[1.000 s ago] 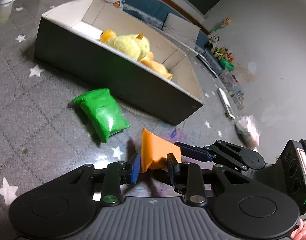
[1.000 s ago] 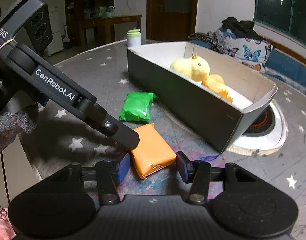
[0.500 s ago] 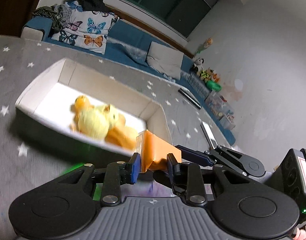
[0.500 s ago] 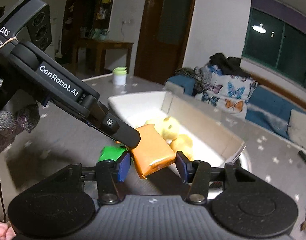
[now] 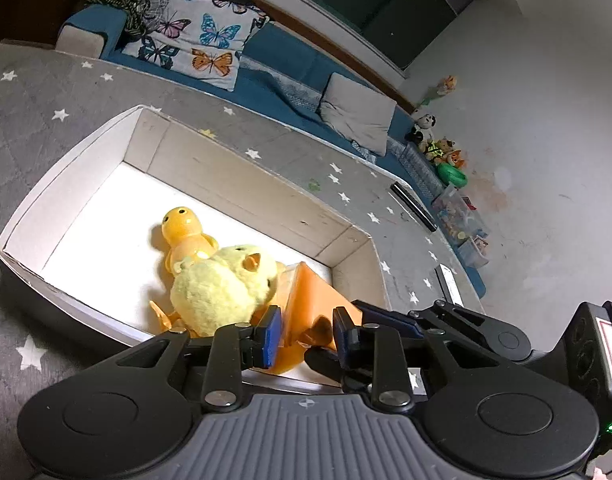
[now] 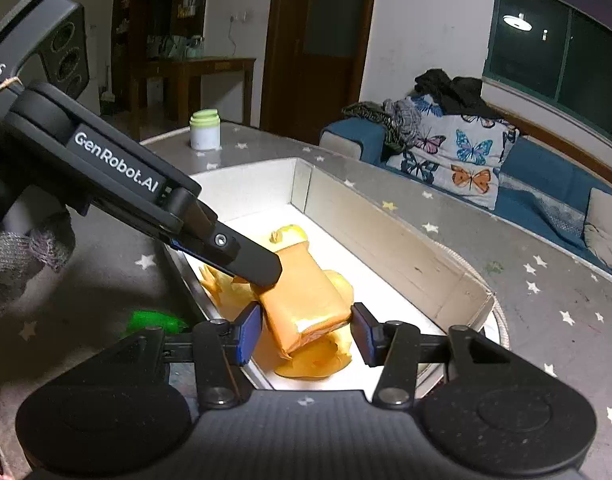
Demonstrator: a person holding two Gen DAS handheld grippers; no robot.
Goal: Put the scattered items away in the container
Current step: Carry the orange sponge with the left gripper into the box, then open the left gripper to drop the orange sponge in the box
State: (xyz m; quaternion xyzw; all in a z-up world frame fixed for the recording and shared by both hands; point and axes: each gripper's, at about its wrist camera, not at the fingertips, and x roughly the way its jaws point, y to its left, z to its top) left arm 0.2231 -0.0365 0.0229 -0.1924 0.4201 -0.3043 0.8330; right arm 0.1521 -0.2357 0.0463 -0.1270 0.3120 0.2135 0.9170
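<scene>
Both grippers hold one orange packet (image 5: 306, 300) over the near end of the open white-lined box (image 5: 241, 200). My left gripper (image 5: 303, 334) is shut on the packet's end. My right gripper (image 6: 303, 330) grips its sides; the packet (image 6: 306, 296) fills the gap between the pads. The left gripper's fingers (image 6: 249, 260) reach in from the left in the right wrist view. Inside the box lie a yellow plush chick (image 5: 221, 284) and an orange toy duck (image 5: 183, 228). A green packet (image 6: 151, 320) lies on the table outside the box's near wall.
The box (image 6: 406, 248) sits on a grey star-patterned table (image 5: 45, 92). A white jar with a green lid (image 6: 204, 129) stands at the table's far edge. A black remote (image 5: 412, 206) lies beyond the box. A sofa with butterfly cushions is behind.
Both grippers lifted the orange packet off the table and carried it over the box's near wall; it now hangs above the toys inside. The green packet stayed on the table.
</scene>
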